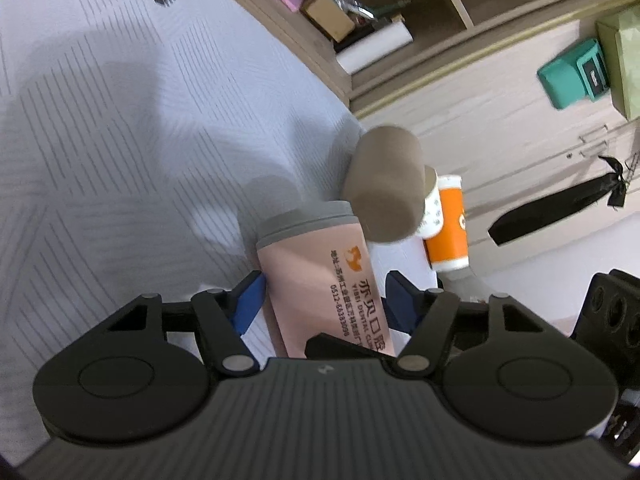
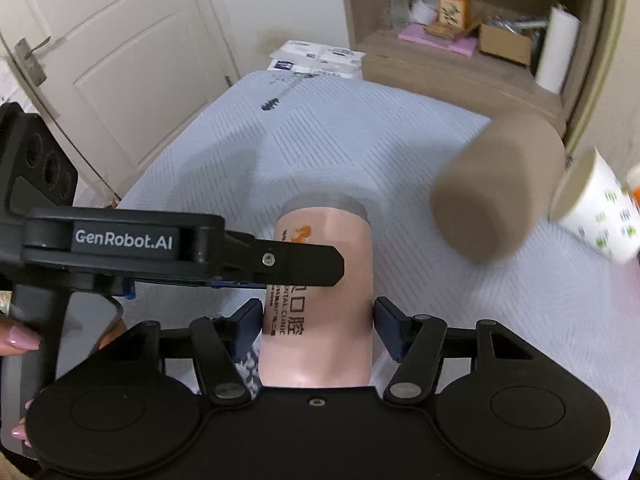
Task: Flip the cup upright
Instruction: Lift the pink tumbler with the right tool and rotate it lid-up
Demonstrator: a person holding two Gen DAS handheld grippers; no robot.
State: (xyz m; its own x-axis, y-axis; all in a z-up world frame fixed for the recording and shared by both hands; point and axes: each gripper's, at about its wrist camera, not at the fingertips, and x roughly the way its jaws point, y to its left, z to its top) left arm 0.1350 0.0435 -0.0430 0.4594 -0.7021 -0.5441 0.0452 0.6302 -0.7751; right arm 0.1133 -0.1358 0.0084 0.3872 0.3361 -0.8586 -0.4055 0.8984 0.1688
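A pink cup (image 1: pixel 320 280) with a grey rim band and orange print lies between the fingers of both grippers, its grey end pointing away from the cameras. My left gripper (image 1: pixel 324 300) has its blue pads against the cup's sides. My right gripper (image 2: pixel 318 320) also has its pads on the cup (image 2: pixel 320 300) from another side. The left gripper's finger (image 2: pixel 280 264) crosses the cup in the right wrist view. The cup is over the white quilted bed (image 2: pixel 320 140).
A tan cup (image 2: pixel 496 188) lies on its side on the bed to the right, blurred. A white printed paper cup (image 2: pixel 600 208) and an orange one (image 1: pixel 448 228) lie beyond it. Wooden shelves (image 2: pixel 460 20) stand behind the bed, a door (image 2: pixel 100 60) at left.
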